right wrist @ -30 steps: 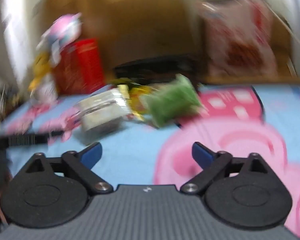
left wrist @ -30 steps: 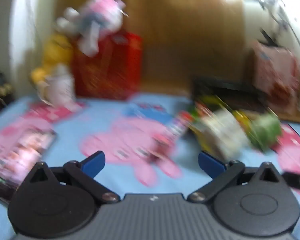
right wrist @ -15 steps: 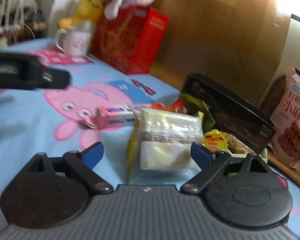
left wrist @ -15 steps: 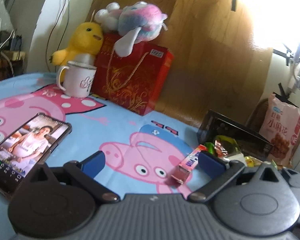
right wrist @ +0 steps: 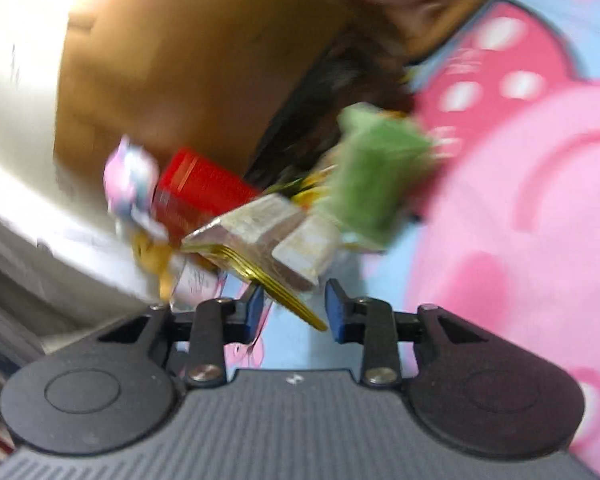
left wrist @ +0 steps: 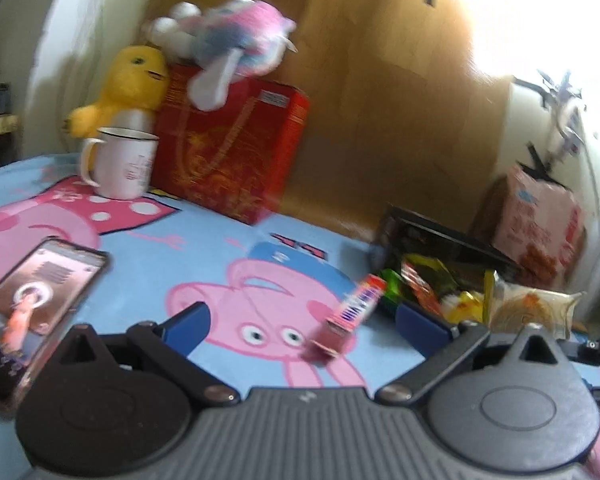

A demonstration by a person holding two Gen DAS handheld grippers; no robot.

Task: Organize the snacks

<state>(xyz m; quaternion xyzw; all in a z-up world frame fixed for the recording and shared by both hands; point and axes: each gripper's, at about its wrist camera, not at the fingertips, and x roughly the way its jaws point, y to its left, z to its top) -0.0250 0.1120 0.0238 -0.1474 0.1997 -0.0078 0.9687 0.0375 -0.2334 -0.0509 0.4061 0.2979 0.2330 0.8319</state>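
Left wrist view first, reading from its left edge: a phone (left wrist: pixel 32 300) lies on the blue cartoon sheet (left wrist: pixel 220 232), then a white mug (left wrist: pixel 120 162) and a red gift box (left wrist: pixel 232 152) with plush toys on top. Our left gripper (left wrist: pixel 304 320) hangs with its jaws spread wide and nothing between them. Just ahead and right of centre lies a pink candy stick (left wrist: pixel 354 308), its long axis running away from us and tilted rightward. Further right the snack pile spills from a black box (left wrist: pixel 432 240), ending in a clear-wrapped cake packet (left wrist: pixel 528 308).

On the right wrist view the scene is rolled and blurred. Our right gripper (right wrist: pixel 294 310) has just been narrowing its jaws; the gold-edged corner of the cake packet (right wrist: pixel 260 240) pokes down between the blue pads, yet we see gaps on both sides, so no grip yet. A green pouch (right wrist: pixel 376 176) sits beyond, to the right.

We judge the right hand far nearer the packet, whose flat edge runs diagonally across the jaws.
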